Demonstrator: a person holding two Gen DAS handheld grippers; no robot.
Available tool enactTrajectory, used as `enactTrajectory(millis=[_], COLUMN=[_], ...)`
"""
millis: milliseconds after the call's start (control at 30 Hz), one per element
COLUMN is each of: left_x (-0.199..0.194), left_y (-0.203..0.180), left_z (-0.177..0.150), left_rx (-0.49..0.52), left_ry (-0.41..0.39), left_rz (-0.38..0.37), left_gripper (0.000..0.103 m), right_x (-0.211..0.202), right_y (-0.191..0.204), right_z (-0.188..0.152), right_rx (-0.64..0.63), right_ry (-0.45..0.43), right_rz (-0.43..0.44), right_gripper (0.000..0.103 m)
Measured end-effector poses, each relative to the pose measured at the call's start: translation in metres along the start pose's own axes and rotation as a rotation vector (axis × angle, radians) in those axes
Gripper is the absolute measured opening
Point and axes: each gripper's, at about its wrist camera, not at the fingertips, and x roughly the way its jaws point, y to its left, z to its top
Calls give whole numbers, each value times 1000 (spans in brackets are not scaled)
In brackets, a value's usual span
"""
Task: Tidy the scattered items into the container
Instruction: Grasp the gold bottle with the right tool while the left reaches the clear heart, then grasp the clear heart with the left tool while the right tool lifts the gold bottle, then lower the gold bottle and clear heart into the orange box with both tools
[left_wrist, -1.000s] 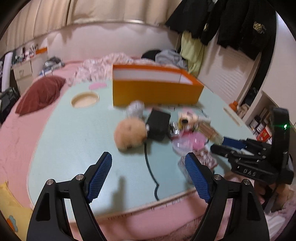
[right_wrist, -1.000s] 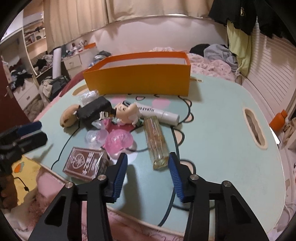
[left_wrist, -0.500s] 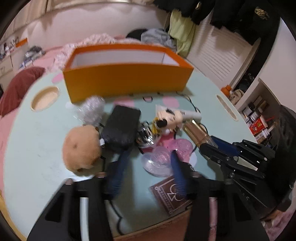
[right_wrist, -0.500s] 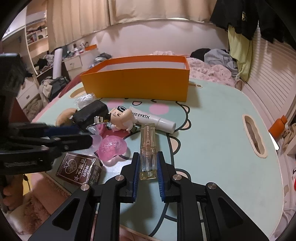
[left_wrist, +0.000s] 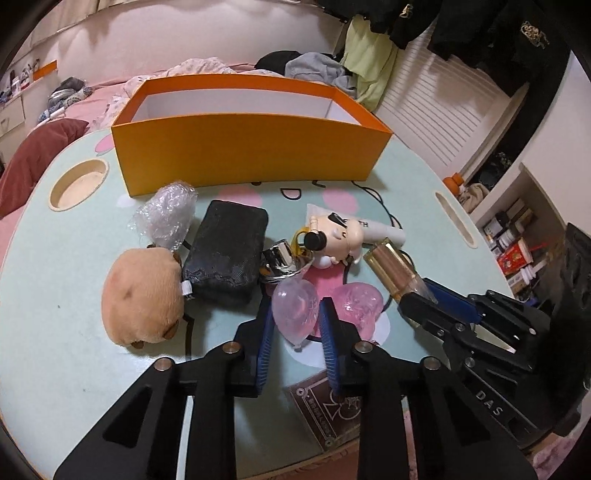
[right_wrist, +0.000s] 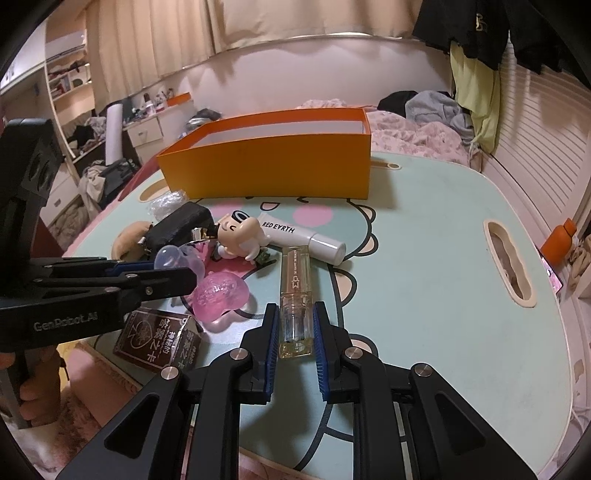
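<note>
Box (left_wrist: 251, 151) (orange) looks bare inside; left gripper (left_wrist: 295, 325) pinches clear pouch (left_wrist: 295, 310), right gripper (right_wrist: 293, 332) bottle (right_wrist: 295, 295).

Both wrist views look steeply down, close, sharing the orange box (left_wrist: 247, 147).

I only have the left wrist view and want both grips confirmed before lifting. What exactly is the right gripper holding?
Observer: The right gripper is shut on the clear bottom end of a glass bottle that lies flat on the table.
Operator: How does my left grip look from that side?
Observer: The left gripper pinches the clear jelly toy low down; its rounded top sticks up above the fingers.
</note>
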Motion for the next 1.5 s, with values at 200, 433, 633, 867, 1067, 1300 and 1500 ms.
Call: enactTrajectory(millis=[200, 433, 633, 867, 1067, 1300, 1500], left_x=[-18, -40, -59, -74, -78, -60, -12], left_y=[1, 3, 6, 11, 15, 25, 46], left_z=[-2, 3, 21, 43, 77, 129, 143], left_rx=[11, 3, 6, 1, 22, 40, 3], left_ry=[-64, -125, -194, -258, -292, -311, -270], left_rz=[3, -15, 8, 28, 12, 29, 62], left_gripper=[20, 20, 20, 20, 20, 20, 20], right_x=[-4, -13, -26, -37, -45, -10, 49], right_y=[1, -2, -3, -8, -9, -23, -36], right_z=[1, 5, 14, 29, 69, 141, 164], right_rx=[0, 16, 11, 22, 34, 123, 164], right_ry=[-19, -48, -106, -161, -254, -262, -158], right_rz=[2, 15, 14, 26, 40, 86, 77], right_gripper=[16, 16, 16, 16, 16, 16, 16])
